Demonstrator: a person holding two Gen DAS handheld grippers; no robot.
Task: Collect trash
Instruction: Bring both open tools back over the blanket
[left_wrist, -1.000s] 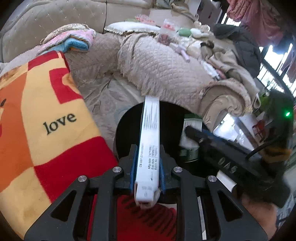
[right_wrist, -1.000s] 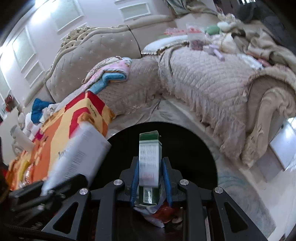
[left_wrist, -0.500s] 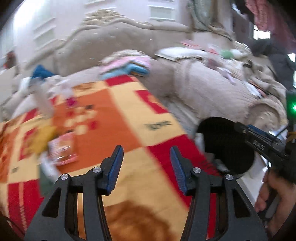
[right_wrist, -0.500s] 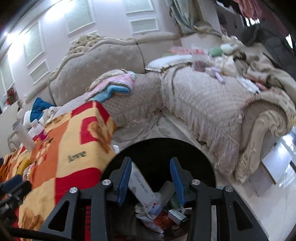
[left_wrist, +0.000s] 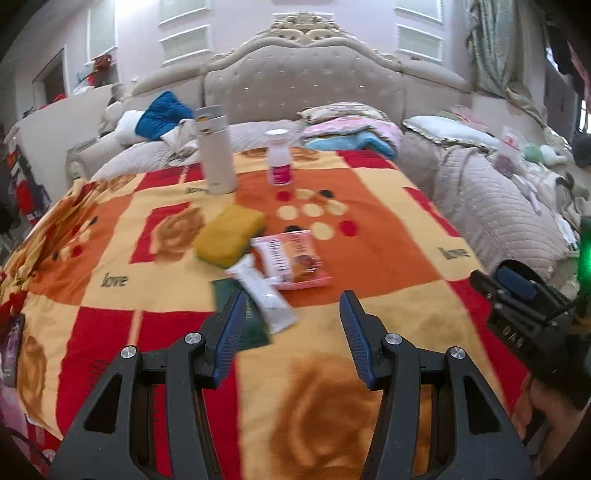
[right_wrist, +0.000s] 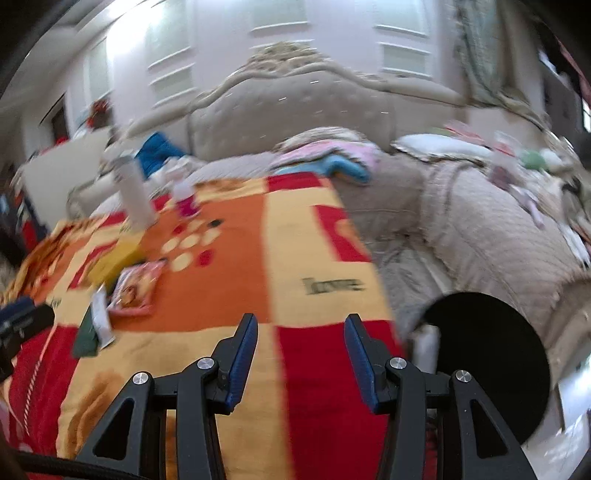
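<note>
My left gripper (left_wrist: 291, 326) is open and empty above the red, orange and yellow blanket. Just ahead of it lie a white wrapper (left_wrist: 264, 291), a dark green flat packet (left_wrist: 240, 314), a pink snack packet (left_wrist: 291, 258) and a yellow sponge-like block (left_wrist: 229, 234). My right gripper (right_wrist: 301, 354) is open and empty over the blanket's right part. The same pink packet (right_wrist: 133, 288), white wrapper (right_wrist: 100, 317) and green packet (right_wrist: 85, 336) lie to its left. The black round bin (right_wrist: 487, 354) stands on the floor to its right.
A tall beige flask (left_wrist: 216, 155) and a small white bottle with a pink label (left_wrist: 279, 162) stand at the blanket's far side. Quilted beige sofas (left_wrist: 491, 206) with piled cloths surround the table. The right gripper's body (left_wrist: 524, 306) shows at the left view's right edge.
Both grippers let go of their boxes into the black bin, opened, and swung left from the bin to face the blanket-covered table.
</note>
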